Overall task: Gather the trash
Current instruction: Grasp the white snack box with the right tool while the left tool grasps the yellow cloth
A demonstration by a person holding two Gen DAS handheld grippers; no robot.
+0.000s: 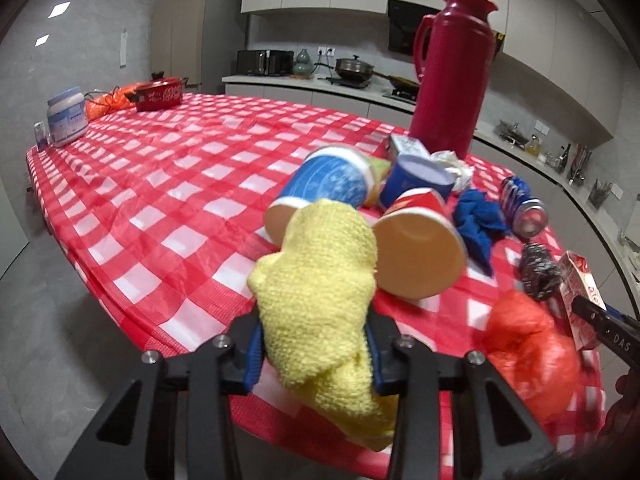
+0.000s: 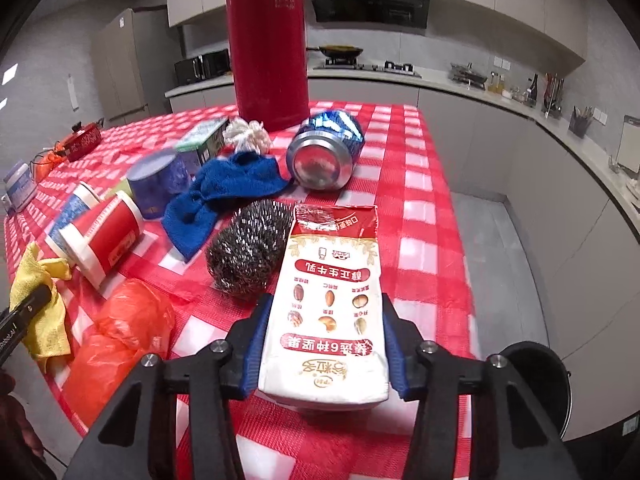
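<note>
My left gripper (image 1: 316, 344) is shut on a yellow cloth (image 1: 320, 280), held near the table's front edge; the cloth also shows in the right wrist view (image 2: 40, 304). My right gripper (image 2: 324, 340) is shut on a red and white milk carton (image 2: 332, 300), which also shows in the left wrist view (image 1: 580, 300). On the red checked table (image 1: 160, 200) lie a red paper cup (image 1: 416, 248), a blue paper cup (image 1: 320, 196), a dark blue cup (image 1: 416, 180), a crushed blue can (image 2: 324, 152), a blue cloth (image 2: 224, 192), a steel scourer (image 2: 248, 252) and an orange plastic bag (image 2: 120, 328).
A tall red thermos (image 2: 268, 40) stands at the back with a small box (image 2: 204, 140) and white crumpled tissue (image 2: 248, 136) beside it. A white tub (image 1: 66, 116) and red pot (image 1: 160, 94) sit at the far end. A black bin (image 2: 536, 384) stands on the floor right of the table.
</note>
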